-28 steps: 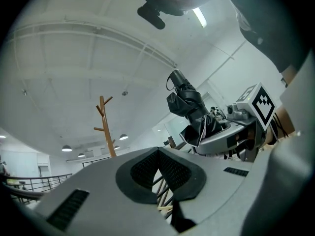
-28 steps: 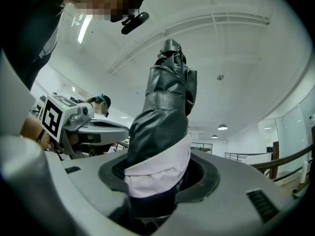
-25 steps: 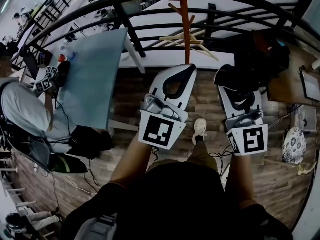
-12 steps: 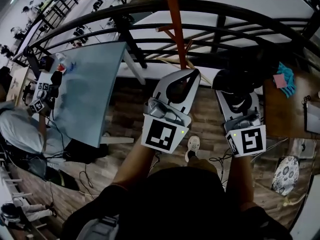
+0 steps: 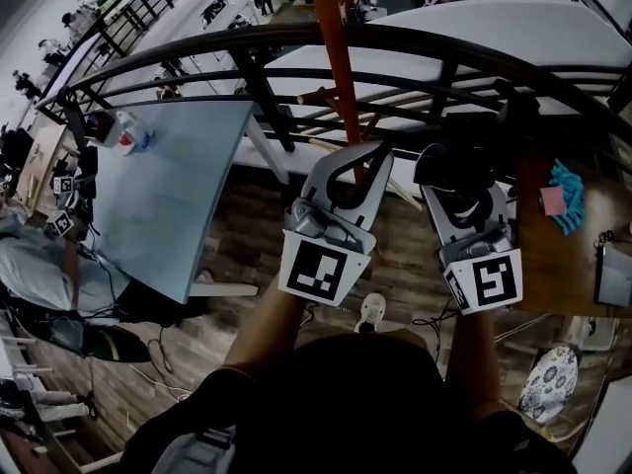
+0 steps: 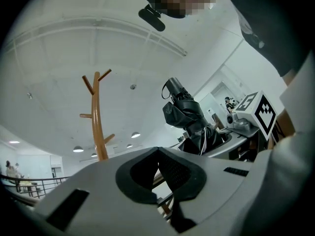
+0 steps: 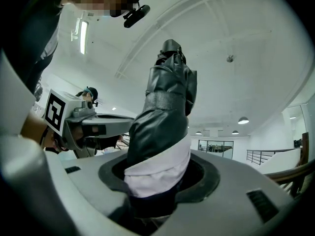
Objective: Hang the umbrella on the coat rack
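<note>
The coat rack (image 5: 331, 47) is an orange-brown pole with short pegs, rising just beyond my left gripper (image 5: 378, 151); in the left gripper view the coat rack (image 6: 98, 127) stands ahead and to the left. My left gripper (image 6: 158, 151) has its tips together with nothing between them. The folded black umbrella (image 5: 482, 131) stands up out of my right gripper (image 5: 462, 171), which is shut on it. In the right gripper view the umbrella (image 7: 165, 112), with a white band low down, fills the jaws of the right gripper (image 7: 157, 181). The umbrella (image 6: 189, 119) is also seen in the left gripper view, right of the rack.
A black curved railing (image 5: 415, 57) runs across just behind the rack. A pale blue table (image 5: 168, 186) stands at the left, with a seated person (image 5: 39, 265) beyond its near corner. A brown desk (image 5: 553, 235) with small items is at the right. Wooden floor lies below.
Both grippers have moved forward together toward the railing and rack; the orange pole now looms closer and higher above the left gripper. The umbrella stays in the right gripper.
</note>
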A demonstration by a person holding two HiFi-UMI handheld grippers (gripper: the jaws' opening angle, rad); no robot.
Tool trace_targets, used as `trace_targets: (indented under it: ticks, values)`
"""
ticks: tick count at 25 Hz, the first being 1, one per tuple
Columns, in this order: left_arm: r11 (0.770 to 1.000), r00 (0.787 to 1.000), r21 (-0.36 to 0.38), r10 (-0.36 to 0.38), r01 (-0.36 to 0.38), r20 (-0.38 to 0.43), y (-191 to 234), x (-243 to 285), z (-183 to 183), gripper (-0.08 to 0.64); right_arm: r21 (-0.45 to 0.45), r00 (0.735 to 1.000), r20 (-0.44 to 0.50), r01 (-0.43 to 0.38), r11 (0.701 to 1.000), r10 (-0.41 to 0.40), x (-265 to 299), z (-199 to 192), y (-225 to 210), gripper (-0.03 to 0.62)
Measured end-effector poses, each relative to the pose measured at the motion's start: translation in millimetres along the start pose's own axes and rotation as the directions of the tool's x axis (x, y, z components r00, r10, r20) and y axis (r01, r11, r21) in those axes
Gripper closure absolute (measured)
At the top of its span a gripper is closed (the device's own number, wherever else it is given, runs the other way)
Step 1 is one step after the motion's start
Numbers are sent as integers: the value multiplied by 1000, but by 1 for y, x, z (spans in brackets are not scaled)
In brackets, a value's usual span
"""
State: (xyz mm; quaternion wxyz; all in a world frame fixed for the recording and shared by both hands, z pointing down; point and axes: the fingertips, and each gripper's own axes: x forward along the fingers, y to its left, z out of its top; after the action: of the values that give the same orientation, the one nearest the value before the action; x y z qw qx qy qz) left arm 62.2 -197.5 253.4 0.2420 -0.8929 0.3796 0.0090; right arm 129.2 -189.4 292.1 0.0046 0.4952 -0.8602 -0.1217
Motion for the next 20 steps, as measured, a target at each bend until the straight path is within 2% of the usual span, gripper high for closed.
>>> trace_targets:
  ticks: [12,20]
  values:
    - [998,998,21,52,-52,32,11,30,9,549,-23,997,29,-68,997,69,18,3,-20,365]
    - [993,993,22,114,-115,31,29,31,22,549,-30,990,67,-122,992,123,25,19,-24,364]
